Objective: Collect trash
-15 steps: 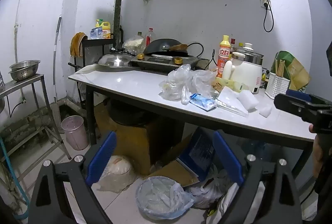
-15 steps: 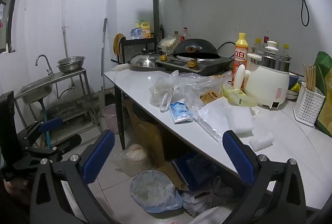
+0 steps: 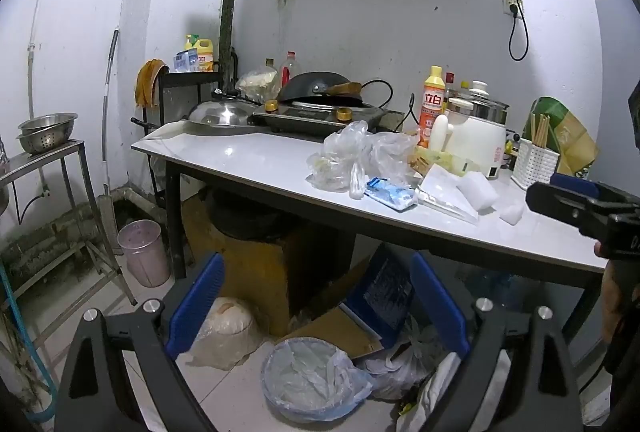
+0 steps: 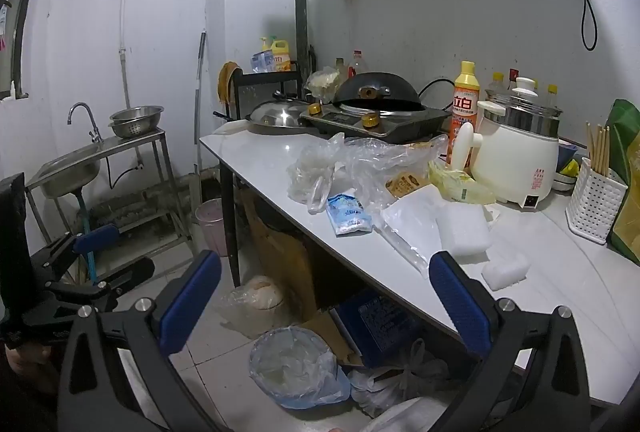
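Observation:
On the white table point(image 3: 248, 159) lies a heap of trash: crumpled clear plastic bags point(image 3: 352, 155), a blue-and-white packet point(image 3: 392, 193), a flat clear bag point(image 3: 440, 187) and white foam pieces point(image 3: 478, 191). The right wrist view shows the same bags point(image 4: 352, 159), packet point(image 4: 348, 218), a foam block point(image 4: 464, 232) and a yellow wrapper point(image 4: 456, 183). A bin lined with a blue bag point(image 3: 312, 376) stands on the floor below the table's edge. My left gripper point(image 3: 316, 304) and right gripper point(image 4: 326, 300) are both open and empty, held short of the table.
A stove with a wok point(image 3: 320, 91), a detergent bottle point(image 3: 432, 99), a white cooker point(image 3: 476, 143) and a chopstick basket point(image 3: 536, 161) crowd the table's back. Cardboard and bags lie under it. A pink bucket point(image 3: 144, 252) and a sink stand point(image 4: 80, 163) are at left.

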The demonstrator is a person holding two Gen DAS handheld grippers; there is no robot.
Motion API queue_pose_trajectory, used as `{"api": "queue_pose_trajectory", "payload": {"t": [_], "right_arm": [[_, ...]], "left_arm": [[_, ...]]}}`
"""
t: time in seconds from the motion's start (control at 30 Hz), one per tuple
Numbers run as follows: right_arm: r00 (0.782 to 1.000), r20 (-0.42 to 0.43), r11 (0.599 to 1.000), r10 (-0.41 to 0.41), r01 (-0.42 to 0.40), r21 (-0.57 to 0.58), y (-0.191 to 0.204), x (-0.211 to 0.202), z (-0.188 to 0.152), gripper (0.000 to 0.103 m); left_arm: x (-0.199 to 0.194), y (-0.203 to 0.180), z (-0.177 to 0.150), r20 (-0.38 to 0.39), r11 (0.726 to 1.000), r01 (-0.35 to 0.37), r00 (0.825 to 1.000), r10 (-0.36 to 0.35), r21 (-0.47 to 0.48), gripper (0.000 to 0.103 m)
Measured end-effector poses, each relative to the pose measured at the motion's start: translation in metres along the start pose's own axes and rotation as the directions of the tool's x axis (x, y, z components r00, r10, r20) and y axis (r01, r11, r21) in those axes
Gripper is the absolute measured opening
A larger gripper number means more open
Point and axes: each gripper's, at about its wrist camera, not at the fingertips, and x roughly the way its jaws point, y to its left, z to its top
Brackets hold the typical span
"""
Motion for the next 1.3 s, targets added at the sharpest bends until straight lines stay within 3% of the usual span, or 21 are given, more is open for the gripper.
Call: {"api": "queue_pose_trajectory", "payload": {"t": [1.3], "right_arm": [[1.000,-0.011,1.000,0.000,0.000,-0.006,-0.0005,0.0038,0.0004,0.103]], "left_arm": [[0.0036,0.0001,-0.0050,-0.017,1.000,-0.007,1.000,0.006,-0.009,0.094]]}}
